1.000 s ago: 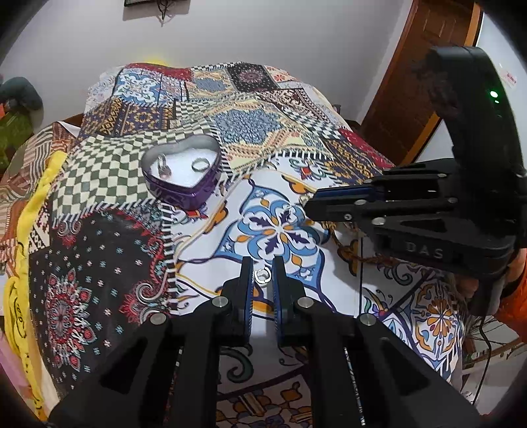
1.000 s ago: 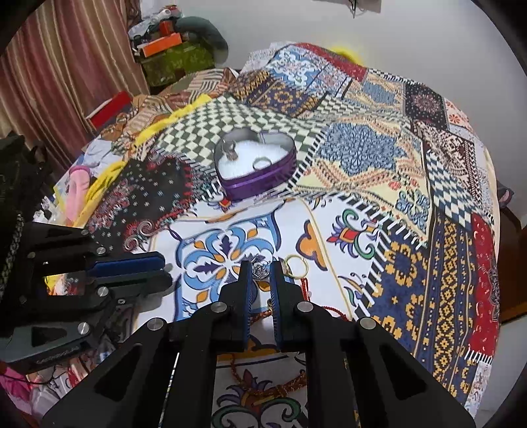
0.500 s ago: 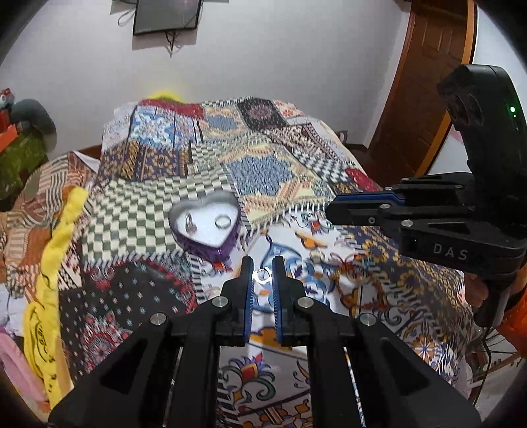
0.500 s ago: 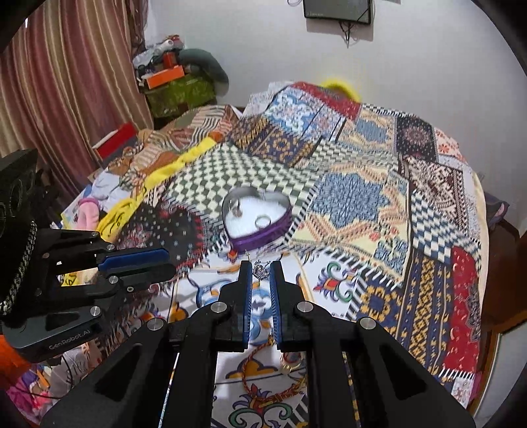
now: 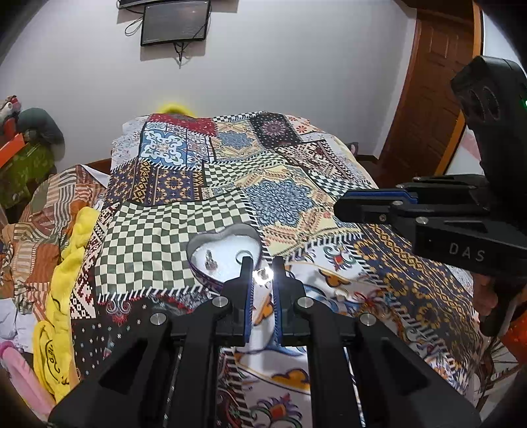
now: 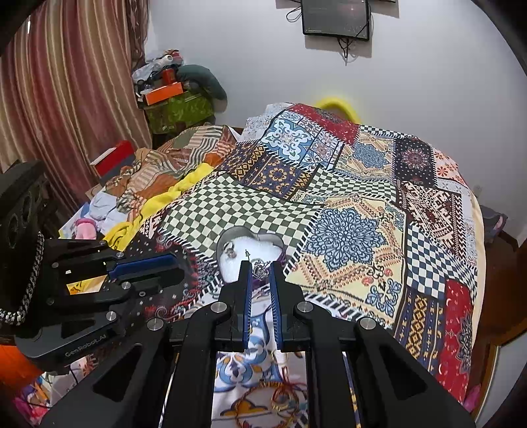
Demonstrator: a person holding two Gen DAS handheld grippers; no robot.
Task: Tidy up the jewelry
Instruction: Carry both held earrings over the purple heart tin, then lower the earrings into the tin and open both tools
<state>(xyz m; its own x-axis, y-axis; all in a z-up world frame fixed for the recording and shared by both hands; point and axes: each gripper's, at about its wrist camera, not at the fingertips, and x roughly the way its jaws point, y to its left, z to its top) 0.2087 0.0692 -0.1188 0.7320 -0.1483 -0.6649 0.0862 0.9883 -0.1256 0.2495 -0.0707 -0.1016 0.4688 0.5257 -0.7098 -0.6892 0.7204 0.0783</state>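
A purple heart-shaped tin (image 5: 210,282) with white padding sits on the patchwork bed; it also shows in the right wrist view (image 6: 227,237). Inside lie a small silver piece (image 5: 210,261) and a ring (image 5: 244,254). My left gripper (image 5: 262,275) is shut on a shiny silver ring (image 5: 262,274), held above the bed just right of the tin. My right gripper (image 6: 260,270) is shut on a small silver jewel (image 6: 260,269), held above the tin's near edge. Each gripper shows in the other's view, the left (image 6: 145,263) and the right (image 5: 372,200).
A red cord bracelet and a gold ring (image 6: 280,398) lie on the bedspread near me. Clothes and a yellow cloth (image 5: 66,296) pile up on the bed's left side. A wooden door (image 5: 438,85) stands at the right, a screen (image 5: 174,21) hangs on the wall.
Both grippers have lifted from the bedspread with their pieces and moved toward the heart tin. The views now look higher and farther across the bed.
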